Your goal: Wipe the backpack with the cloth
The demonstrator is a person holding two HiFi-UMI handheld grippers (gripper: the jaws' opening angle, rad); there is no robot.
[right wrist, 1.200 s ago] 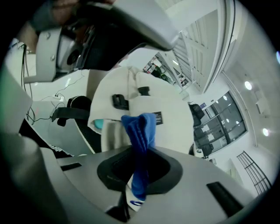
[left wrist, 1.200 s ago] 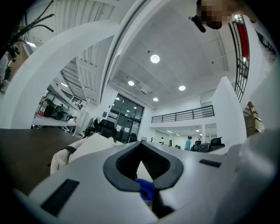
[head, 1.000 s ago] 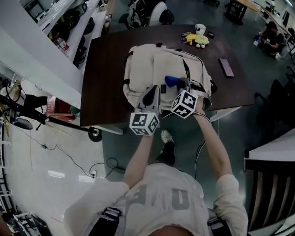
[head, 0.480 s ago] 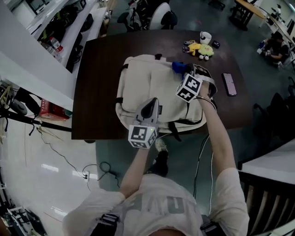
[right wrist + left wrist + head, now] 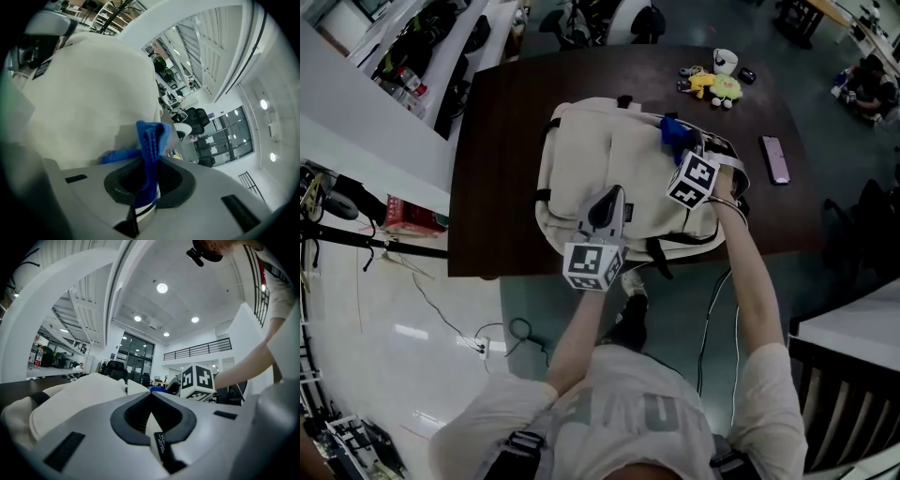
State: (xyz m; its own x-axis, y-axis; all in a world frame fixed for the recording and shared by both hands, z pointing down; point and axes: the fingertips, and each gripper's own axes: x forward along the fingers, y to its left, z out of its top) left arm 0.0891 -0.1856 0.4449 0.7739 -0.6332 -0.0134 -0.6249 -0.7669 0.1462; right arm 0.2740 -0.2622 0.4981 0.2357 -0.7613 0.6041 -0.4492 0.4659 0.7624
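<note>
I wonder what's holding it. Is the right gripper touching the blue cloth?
Touching. The right gripper view shows the right gripper clamping the blue cloth.

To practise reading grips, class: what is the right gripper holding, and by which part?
The blue cloth, pinched at a fold between the jaws of the right gripper; its loose end lies against the backpack.

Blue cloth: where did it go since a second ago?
The right gripper slid the blue cloth across the backpack, from around the middle out toward the far right corner. It kept hold of the cloth the whole time. The left gripper stayed at the backpack's near edge, still pinching the fabric.
</note>
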